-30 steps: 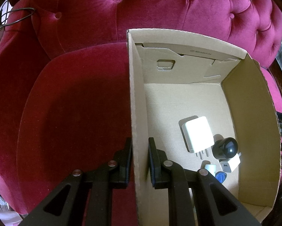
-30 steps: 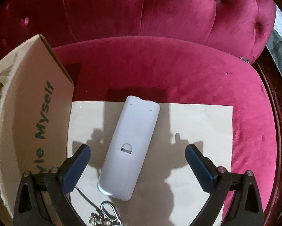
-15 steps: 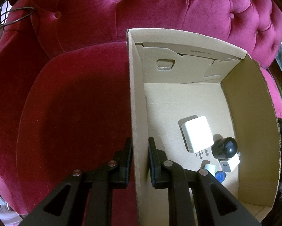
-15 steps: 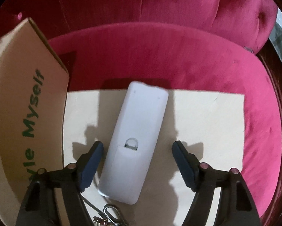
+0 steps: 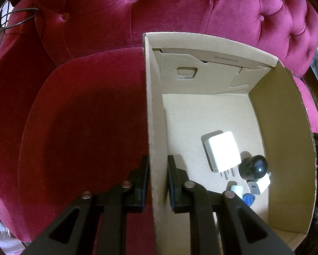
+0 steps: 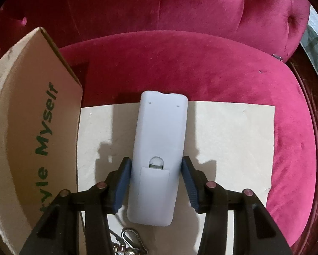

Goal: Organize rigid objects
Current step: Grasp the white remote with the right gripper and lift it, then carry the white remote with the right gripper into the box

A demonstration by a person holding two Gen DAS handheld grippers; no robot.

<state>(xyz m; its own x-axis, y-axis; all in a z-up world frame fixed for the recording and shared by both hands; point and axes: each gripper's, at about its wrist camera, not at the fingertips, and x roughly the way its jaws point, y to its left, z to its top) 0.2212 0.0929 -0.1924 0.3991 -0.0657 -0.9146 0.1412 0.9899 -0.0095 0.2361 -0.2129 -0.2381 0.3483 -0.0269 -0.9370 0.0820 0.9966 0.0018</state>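
Observation:
A white remote (image 6: pixel 159 140) lies face down on a pale board (image 6: pixel 233 148) on the red sofa seat. My right gripper (image 6: pixel 156 180) straddles the remote's near end. Its jaws are closing, and the blue pads (image 6: pixel 123 182) now meet the remote's two long sides. My left gripper (image 5: pixel 157 180) is shut on the left wall of an open cardboard box (image 5: pixel 155 116). Inside the box lie a white charger (image 5: pixel 221 150), a black round object (image 5: pixel 253 166), a small white adapter (image 5: pixel 260 183) and a blue piece (image 5: pixel 248 198).
The box's outer wall (image 6: pixel 31 116), with green lettering, stands just left of the board. A metal carabiner with a chain (image 6: pixel 130 241) lies below the remote. The tufted red sofa back (image 5: pixel 159 10) rises behind, and a dark cable (image 5: pixel 16 19) hangs at far left.
The right gripper's jaws have come in from wide apart to the remote's sides. The remote, slanted before, now lies straight between them. The left gripper and the box have not moved.

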